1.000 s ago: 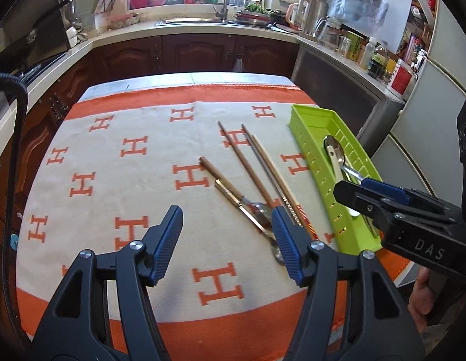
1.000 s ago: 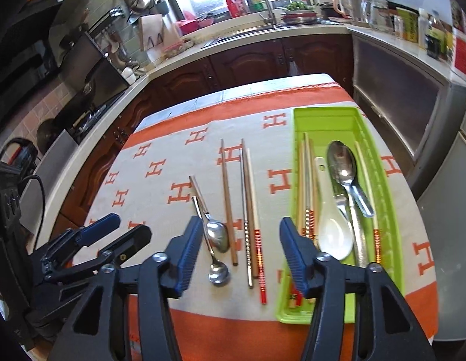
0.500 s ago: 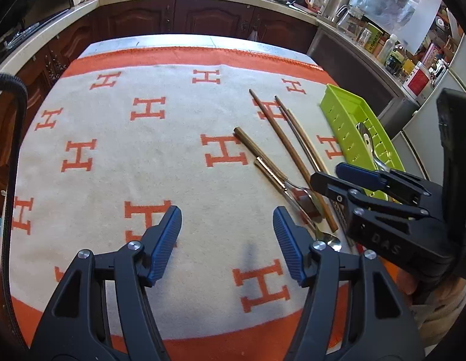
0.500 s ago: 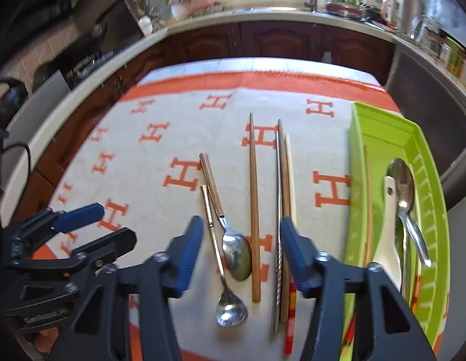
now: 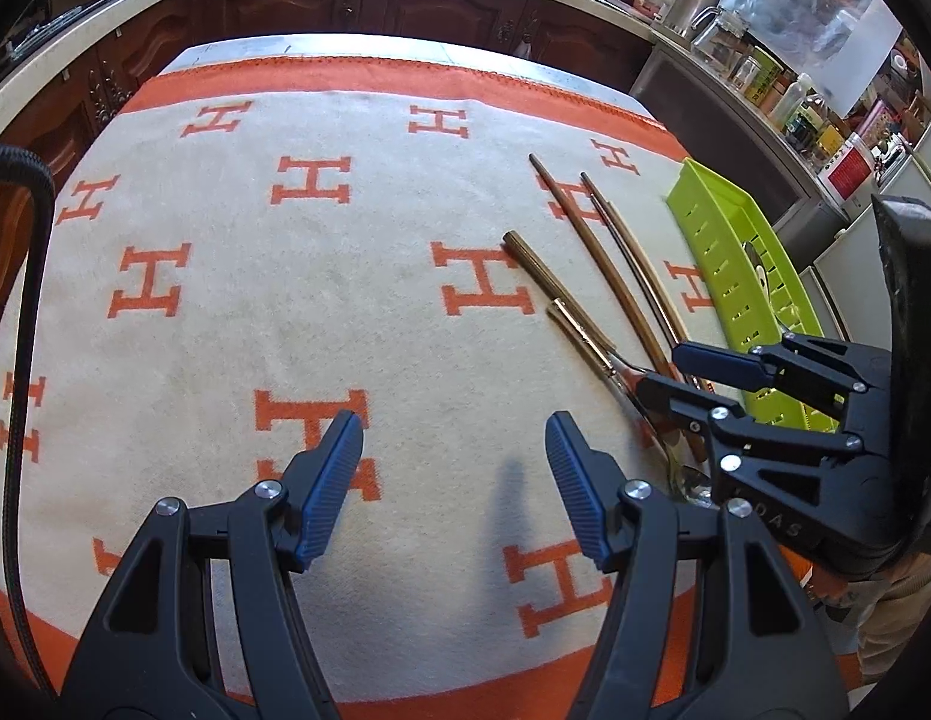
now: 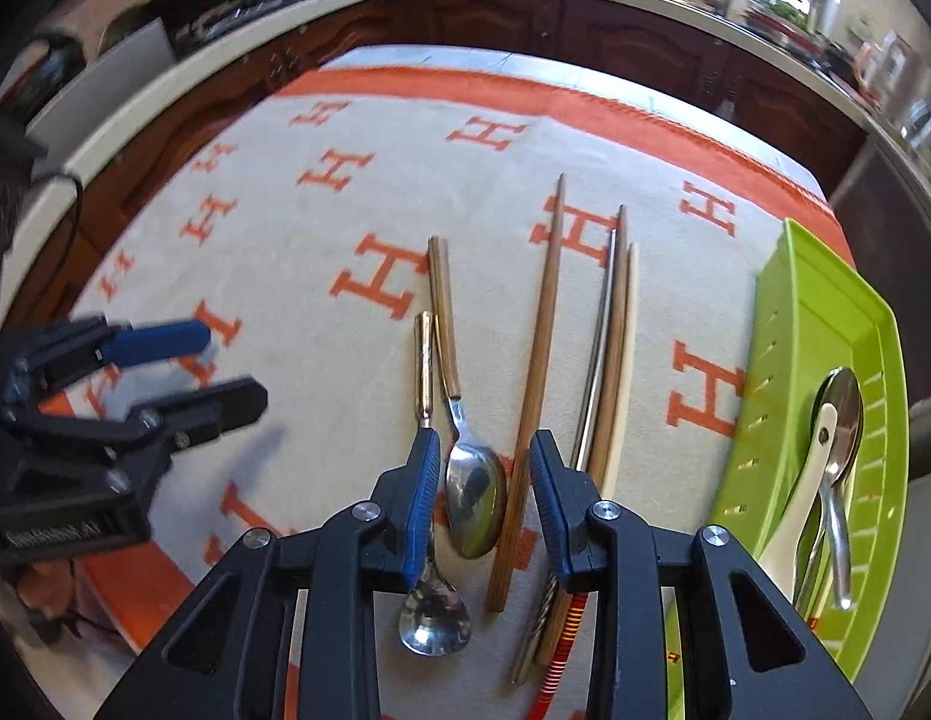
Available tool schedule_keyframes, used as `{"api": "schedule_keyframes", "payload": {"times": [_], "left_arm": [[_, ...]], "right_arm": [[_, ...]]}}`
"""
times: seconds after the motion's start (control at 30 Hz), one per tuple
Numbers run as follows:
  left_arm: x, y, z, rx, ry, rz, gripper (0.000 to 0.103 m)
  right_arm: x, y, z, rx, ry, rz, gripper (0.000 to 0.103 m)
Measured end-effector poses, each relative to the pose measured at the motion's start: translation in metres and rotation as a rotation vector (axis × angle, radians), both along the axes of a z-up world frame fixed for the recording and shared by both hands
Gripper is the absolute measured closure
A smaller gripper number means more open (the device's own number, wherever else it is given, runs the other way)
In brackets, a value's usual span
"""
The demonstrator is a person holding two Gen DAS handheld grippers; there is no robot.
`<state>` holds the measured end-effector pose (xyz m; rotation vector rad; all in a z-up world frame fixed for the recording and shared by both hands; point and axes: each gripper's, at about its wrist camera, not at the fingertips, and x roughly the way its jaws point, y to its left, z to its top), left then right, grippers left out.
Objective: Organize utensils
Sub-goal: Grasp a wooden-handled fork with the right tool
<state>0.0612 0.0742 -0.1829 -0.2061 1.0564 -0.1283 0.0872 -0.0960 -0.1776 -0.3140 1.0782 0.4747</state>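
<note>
On the orange-and-cream cloth lie two metal spoons with brown handles: a larger spoon and a smaller spoon to its left. Right of them lie a single wooden chopstick and a bundle of several chopsticks. My right gripper is open, low over the larger spoon's bowl, its fingers on either side of the bowl and the single chopstick's lower end. It also shows in the left wrist view. My left gripper is open and empty over bare cloth, left of the utensils.
A lime-green slotted tray at the table's right edge holds a white spoon and a metal spoon. Kitchen counters with jars and kettles ring the table. The table's front edge is just below the grippers.
My right gripper has dropped and moved forward over the larger spoon, and its jaws have narrowed. My left gripper has moved lower and closer to the cloth, still open.
</note>
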Motion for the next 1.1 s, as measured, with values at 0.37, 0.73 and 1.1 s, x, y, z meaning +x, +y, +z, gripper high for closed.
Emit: {"api": "schedule_keyframes", "payload": {"times": [0.37,0.73,1.1], "left_arm": [[-0.001,-0.003,-0.005,-0.008,0.025,-0.004,0.043],[0.005,-0.011,-0.005,-0.086,0.068,-0.031,0.043],[0.033,-0.038,-0.007,-0.201,0.164,0.018,0.043]], "right_arm": [[-0.004,0.021,-0.011,-0.179,-0.093,0.086,0.096],[0.0,-0.018,0.012,0.018,-0.043,-0.065,0.097],[-0.017,-0.073,0.047,0.201,-0.085,-0.208,0.097]]}}
